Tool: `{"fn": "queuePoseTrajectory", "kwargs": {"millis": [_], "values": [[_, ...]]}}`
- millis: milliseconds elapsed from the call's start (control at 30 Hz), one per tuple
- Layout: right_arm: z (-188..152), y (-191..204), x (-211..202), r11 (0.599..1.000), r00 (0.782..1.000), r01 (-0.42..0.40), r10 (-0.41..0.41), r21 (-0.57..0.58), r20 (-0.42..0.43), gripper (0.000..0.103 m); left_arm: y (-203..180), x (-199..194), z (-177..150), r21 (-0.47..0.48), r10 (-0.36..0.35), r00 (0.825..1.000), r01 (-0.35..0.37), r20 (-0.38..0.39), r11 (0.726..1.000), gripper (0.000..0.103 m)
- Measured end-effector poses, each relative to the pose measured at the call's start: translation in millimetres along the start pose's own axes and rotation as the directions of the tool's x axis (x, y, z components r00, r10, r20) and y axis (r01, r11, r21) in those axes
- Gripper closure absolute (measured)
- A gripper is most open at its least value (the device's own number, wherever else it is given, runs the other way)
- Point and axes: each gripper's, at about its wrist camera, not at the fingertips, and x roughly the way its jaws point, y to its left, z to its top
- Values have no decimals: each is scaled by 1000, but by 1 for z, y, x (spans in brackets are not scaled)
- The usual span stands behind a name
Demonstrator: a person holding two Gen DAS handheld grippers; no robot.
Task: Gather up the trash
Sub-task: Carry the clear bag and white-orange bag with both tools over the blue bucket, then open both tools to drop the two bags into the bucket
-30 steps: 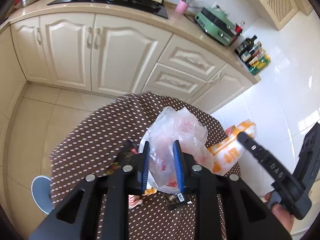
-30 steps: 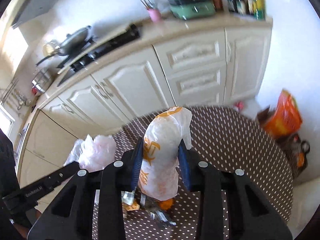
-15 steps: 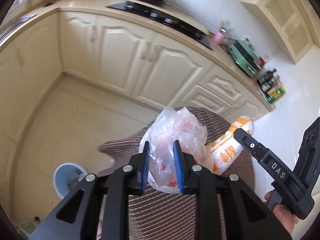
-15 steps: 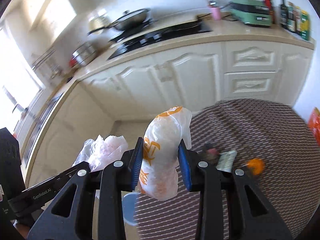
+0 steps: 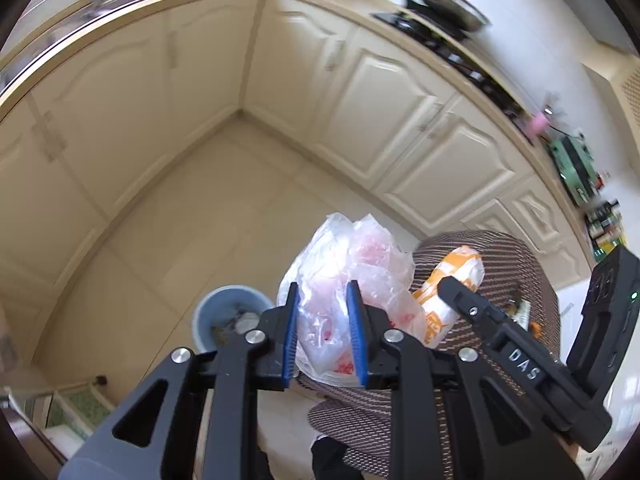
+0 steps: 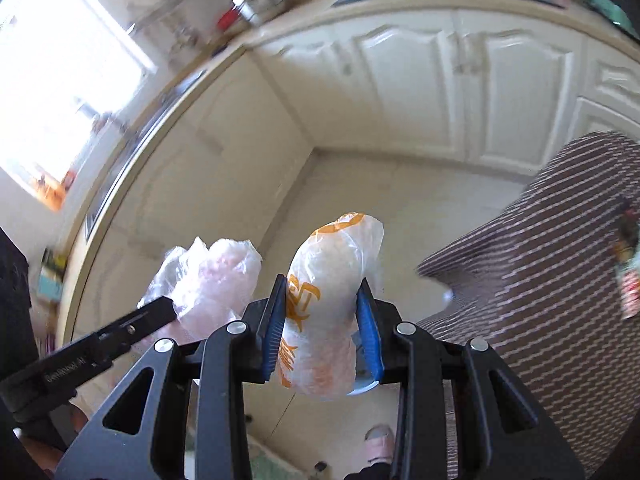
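My left gripper [image 5: 322, 322] is shut on a crumpled clear plastic bag with pink stains [image 5: 352, 264], held in the air past the table's edge. My right gripper [image 6: 322, 320] is shut on a white plastic bag with orange print [image 6: 328, 292]; it also shows in the left wrist view [image 5: 448, 280] to the right of the clear bag. A round blue trash bin [image 5: 228, 316] with rubbish in it stands on the floor, just left of and below the left gripper. In the right wrist view only a sliver of the bin's rim [image 6: 364, 386] shows under the orange-print bag.
A round table with a brown dotted cloth [image 6: 560, 264] is to the right, with wrappers [image 6: 628, 264] lying on it. Cream kitchen cabinets [image 5: 360, 92] line the corner behind a tiled floor [image 5: 192, 216]. A foot in a slipper [image 6: 378, 440] is below.
Both grippers swung left off the table with their bags and now hang over the floor. The blue bin has come close under them; the table has slid to the right.
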Motion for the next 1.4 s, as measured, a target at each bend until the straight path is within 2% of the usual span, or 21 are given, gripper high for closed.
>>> {"fn": "queuePoseTrajectory", "kwargs": {"millis": [133, 300, 467, 700, 900, 1267, 1333, 1400], "values": [[-8, 34, 34, 1000, 998, -12, 11, -29, -60, 67, 47, -4, -2, -57, 32, 999, -32, -5, 998, 81], [-15, 55, 57, 998, 994, -7, 0, -63, -109, 63, 78, -4, -4, -95, 46, 999, -47, -16, 994, 81], [-19, 63, 73, 997, 987, 9, -21, -77, -156, 57, 93, -2, -5, -109, 52, 998, -54, -25, 993, 81], [-20, 62, 77, 998, 985, 23, -34, -64, -170, 56, 95, 7, 0, -117, 43, 998, -48, -43, 992, 81], [-15, 58, 68, 998, 989, 36, -43, -49, -144, 54, 88, 16, 3, -104, 35, 997, -41, -63, 994, 81], [-10, 43, 53, 999, 993, 46, -47, -17, -111, 51, 72, 46, 5, -85, 35, 988, -48, -149, 995, 77], [-10, 40, 51, 999, 993, 46, -47, -11, -108, 51, 71, 50, 5, -85, 29, 986, -43, -162, 995, 74], [-11, 35, 48, 999, 993, 47, -47, -3, -107, 51, 70, 54, 7, -90, 31, 985, -47, -169, 995, 63]]}}
